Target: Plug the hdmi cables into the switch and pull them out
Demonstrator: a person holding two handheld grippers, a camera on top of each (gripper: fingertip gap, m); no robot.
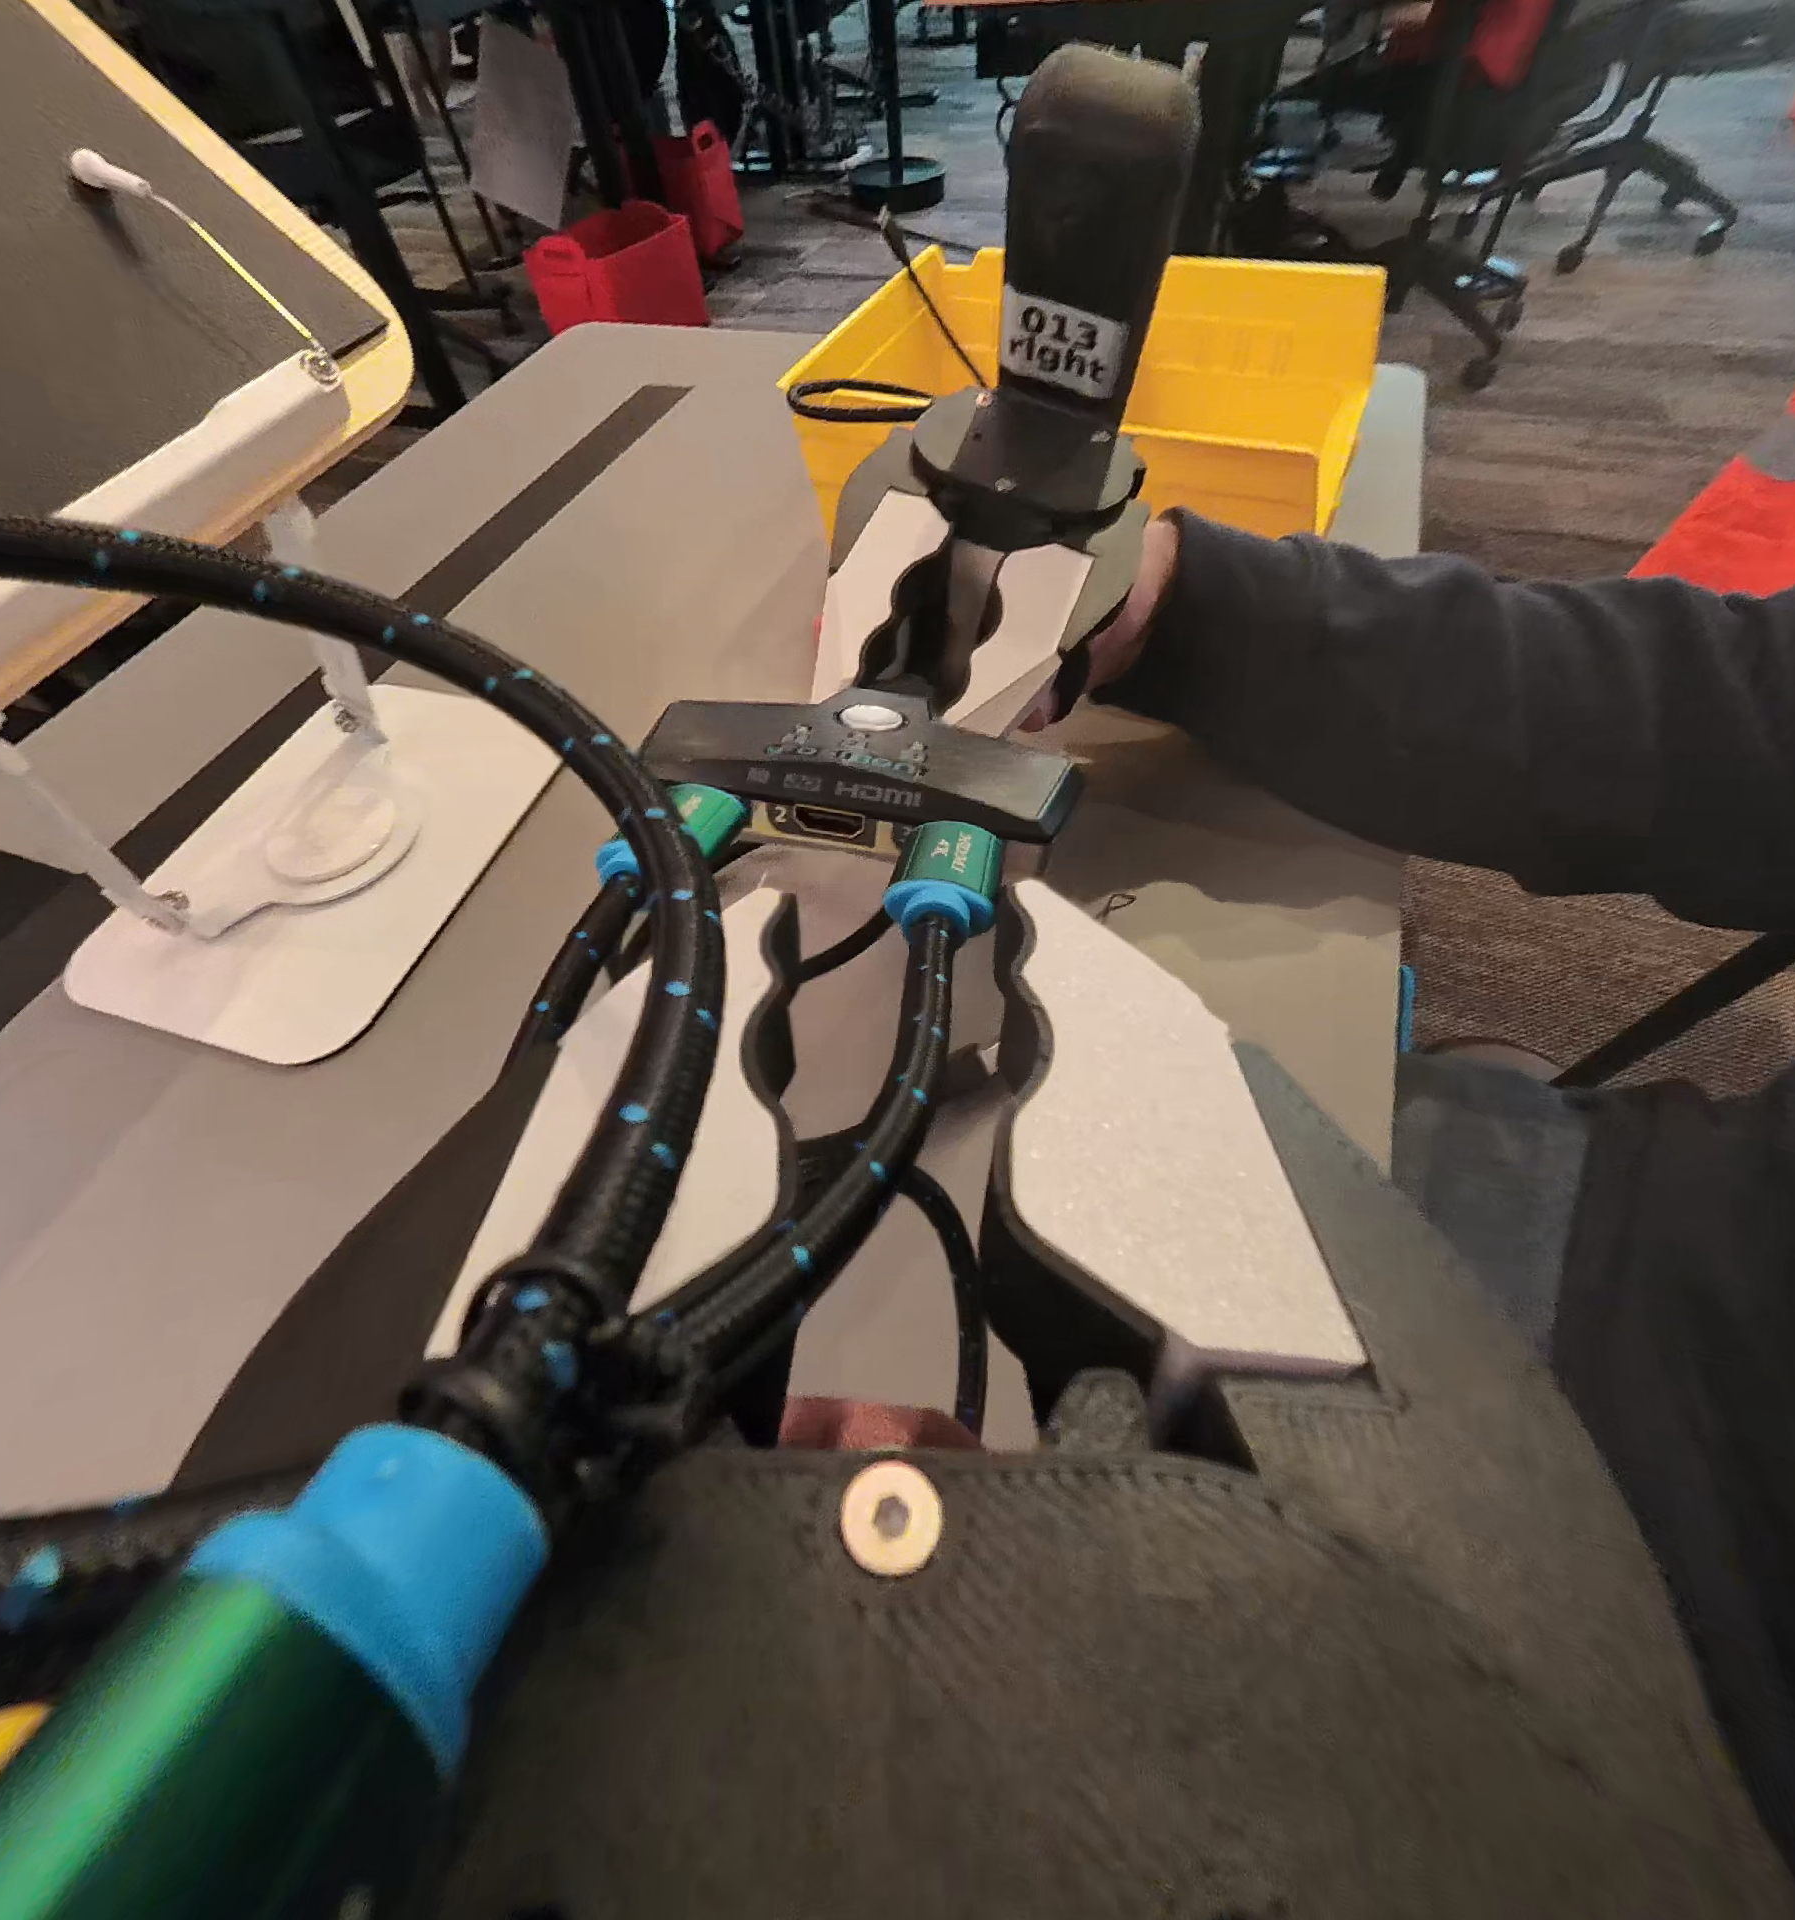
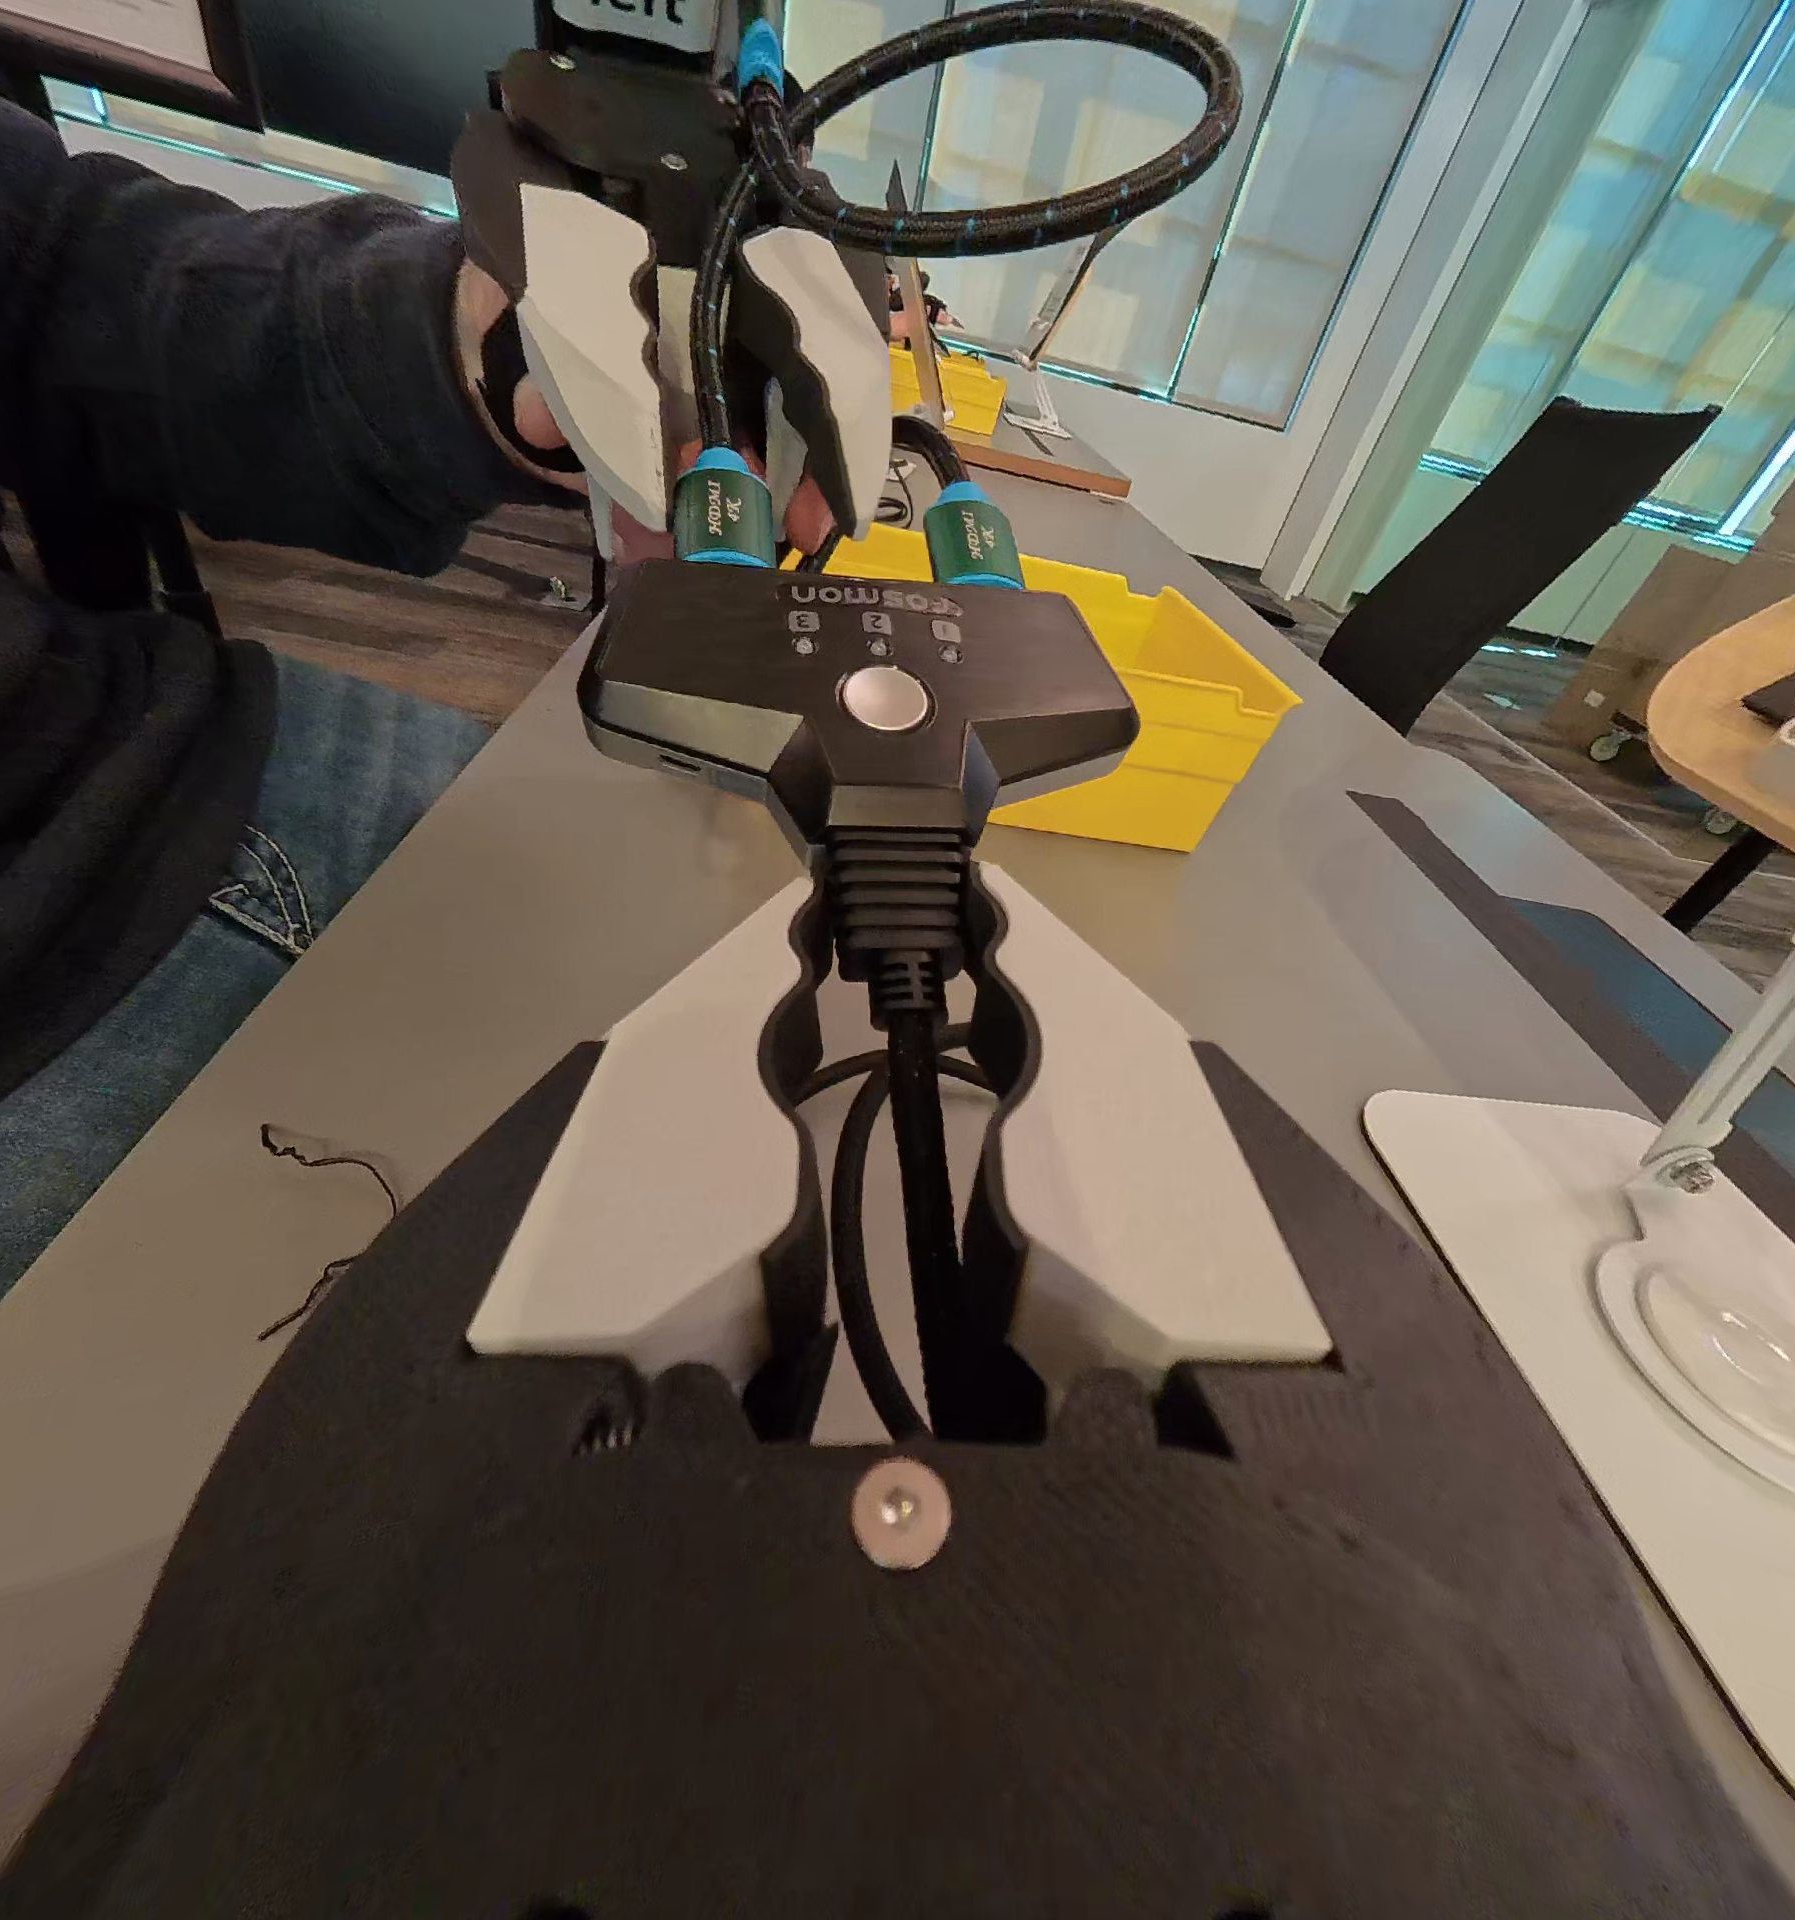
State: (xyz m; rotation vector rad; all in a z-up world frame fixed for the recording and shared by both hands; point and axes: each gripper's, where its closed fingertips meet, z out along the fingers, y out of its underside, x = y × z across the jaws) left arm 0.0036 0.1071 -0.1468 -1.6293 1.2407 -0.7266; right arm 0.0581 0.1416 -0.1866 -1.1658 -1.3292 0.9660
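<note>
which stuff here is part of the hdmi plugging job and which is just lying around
In the job: HDMI switch; two green plugs, one between the left gripper fingers, another beside it; right gripper on the switch's cable end.

Lying about: yellow bin, white stand.

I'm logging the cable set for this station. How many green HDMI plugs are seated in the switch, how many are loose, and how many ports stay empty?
Green HDMI plugs seated in the switch: 2
Loose green HDMI plug, near the left gripper's camera: 1
Empty port, the middle one: 1
Total plugs: 3
</note>
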